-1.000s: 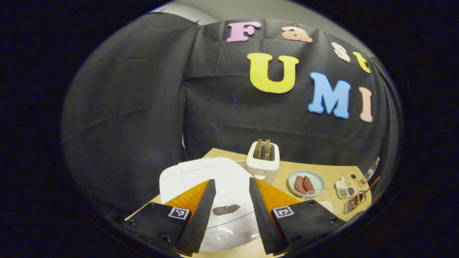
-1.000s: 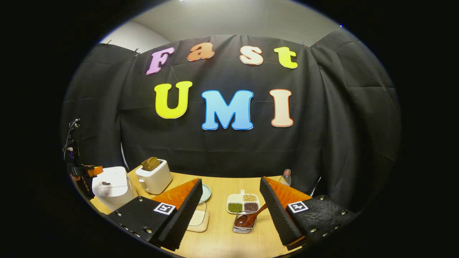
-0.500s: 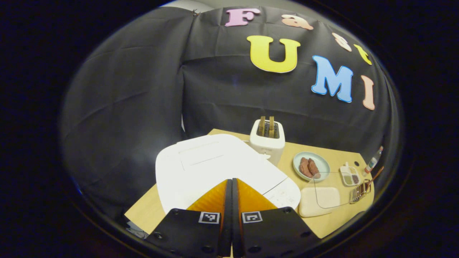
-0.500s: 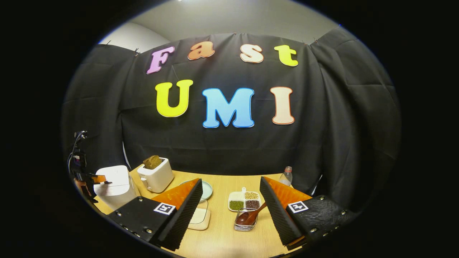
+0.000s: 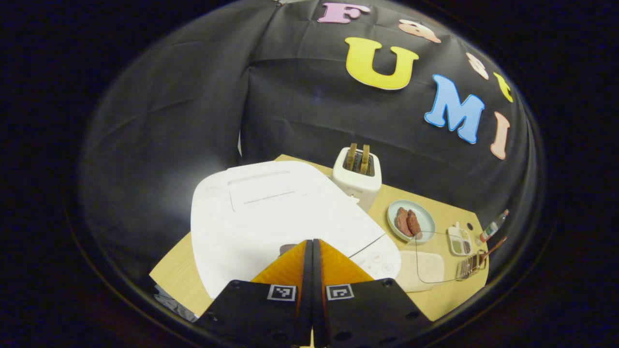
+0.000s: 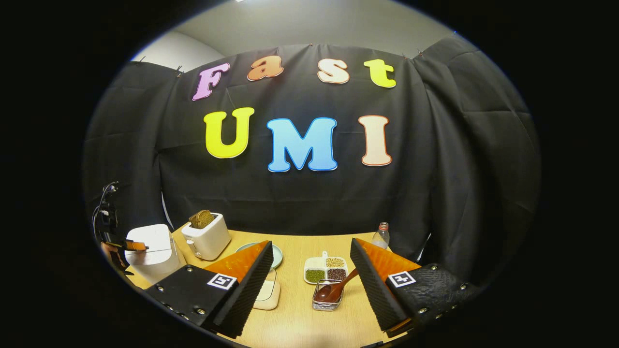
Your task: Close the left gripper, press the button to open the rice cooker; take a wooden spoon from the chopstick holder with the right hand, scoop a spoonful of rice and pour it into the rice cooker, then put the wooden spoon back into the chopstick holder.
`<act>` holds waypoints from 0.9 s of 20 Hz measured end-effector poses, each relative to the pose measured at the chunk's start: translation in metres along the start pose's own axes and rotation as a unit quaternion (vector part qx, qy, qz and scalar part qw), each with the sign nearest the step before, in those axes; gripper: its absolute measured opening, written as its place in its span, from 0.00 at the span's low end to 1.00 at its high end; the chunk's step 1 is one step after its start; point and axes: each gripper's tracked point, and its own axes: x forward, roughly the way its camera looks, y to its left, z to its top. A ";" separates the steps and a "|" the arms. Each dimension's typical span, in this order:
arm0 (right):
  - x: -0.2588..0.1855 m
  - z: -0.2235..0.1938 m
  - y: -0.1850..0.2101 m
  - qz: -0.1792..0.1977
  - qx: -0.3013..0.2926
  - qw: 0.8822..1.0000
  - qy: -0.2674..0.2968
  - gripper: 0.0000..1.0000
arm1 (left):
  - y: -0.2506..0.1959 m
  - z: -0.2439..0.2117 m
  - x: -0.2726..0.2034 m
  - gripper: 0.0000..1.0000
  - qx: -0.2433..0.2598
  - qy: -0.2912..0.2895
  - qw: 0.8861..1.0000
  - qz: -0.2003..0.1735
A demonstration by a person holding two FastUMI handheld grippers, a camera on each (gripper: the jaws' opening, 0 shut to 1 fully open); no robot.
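Rice cooker point(image 5: 271, 212): lid down, left gripper point(image 5: 312, 244) pinched closed, empty, tips over its front.
Right gripper point(image 6: 309, 263): gaped wide, empty, above wooden spoon point(image 6: 336, 290).

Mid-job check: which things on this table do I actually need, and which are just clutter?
Needed: rice cooker, wooden spoon, chopstick holder, divided grain dish, left gripper, right gripper.

Clutter: toaster, plate, bottle, cutting board.

Both grippers point(image 5: 312, 246) point(image 6: 309, 261) have black screw-studded bodies bearing square coded tags
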 end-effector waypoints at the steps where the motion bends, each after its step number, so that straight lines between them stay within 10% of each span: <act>1: 0.000 0.002 0.000 0.000 -0.001 1.000 -0.002 0.98 | 0.002 0.022 -0.006 0.11 0.001 -0.038 0.999 0.012; 3: 0.001 0.003 0.000 0.000 -0.003 1.000 -0.003 0.98 | -0.003 0.072 -0.027 0.10 0.002 -0.123 0.992 0.014; 7: 0.004 0.005 0.003 0.003 -0.001 1.000 -0.006 0.98 | -0.013 0.129 -0.072 0.70 0.018 -0.211 0.977 0.008; 10: 0.005 0.007 0.003 0.005 0.002 1.000 -0.010 0.98 | -0.034 0.140 -0.093 0.92 0.024 -0.239 0.971 -0.008; 18: 0.016 0.002 -0.026 -0.011 0.032 0.999 -0.011 0.98 | -0.114 0.126 -0.144 0.98 0.084 -0.290 0.952 -0.052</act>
